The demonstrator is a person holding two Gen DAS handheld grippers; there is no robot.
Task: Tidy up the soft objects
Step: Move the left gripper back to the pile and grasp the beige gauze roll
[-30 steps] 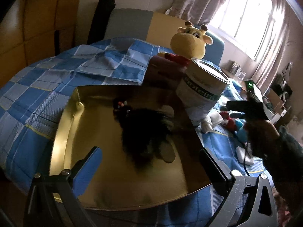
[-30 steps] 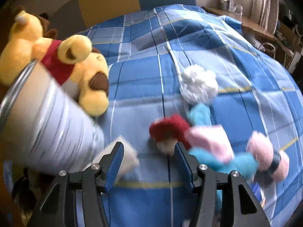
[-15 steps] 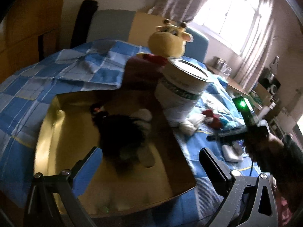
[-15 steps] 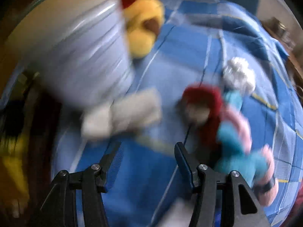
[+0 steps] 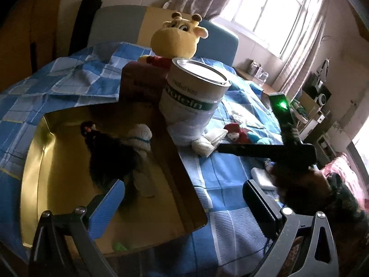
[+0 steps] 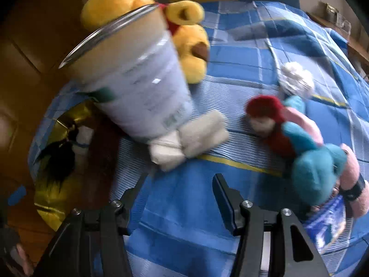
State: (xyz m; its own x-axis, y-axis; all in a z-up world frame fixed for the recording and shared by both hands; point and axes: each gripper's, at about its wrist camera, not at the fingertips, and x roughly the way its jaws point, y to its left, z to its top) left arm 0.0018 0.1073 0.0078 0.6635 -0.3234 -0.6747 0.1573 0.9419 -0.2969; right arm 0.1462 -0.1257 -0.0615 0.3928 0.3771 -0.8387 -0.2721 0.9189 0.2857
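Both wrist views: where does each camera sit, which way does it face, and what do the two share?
Left wrist: on the left tongs, angled down over the gold tray and tin; shows both its fingers, open, plus the right tongs and hand.
Right wrist: on the right tongs, angled down at the blue bedspread near the white roll; shows its open fingers.
Shared: tin, tray, roll, yellow plush, red-haired doll.

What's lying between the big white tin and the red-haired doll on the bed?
A rolled white cloth bundle lies on the blue checked blanket, against the white tin's base, a bare strip short of the red-haired doll. The right wrist view shows it best.
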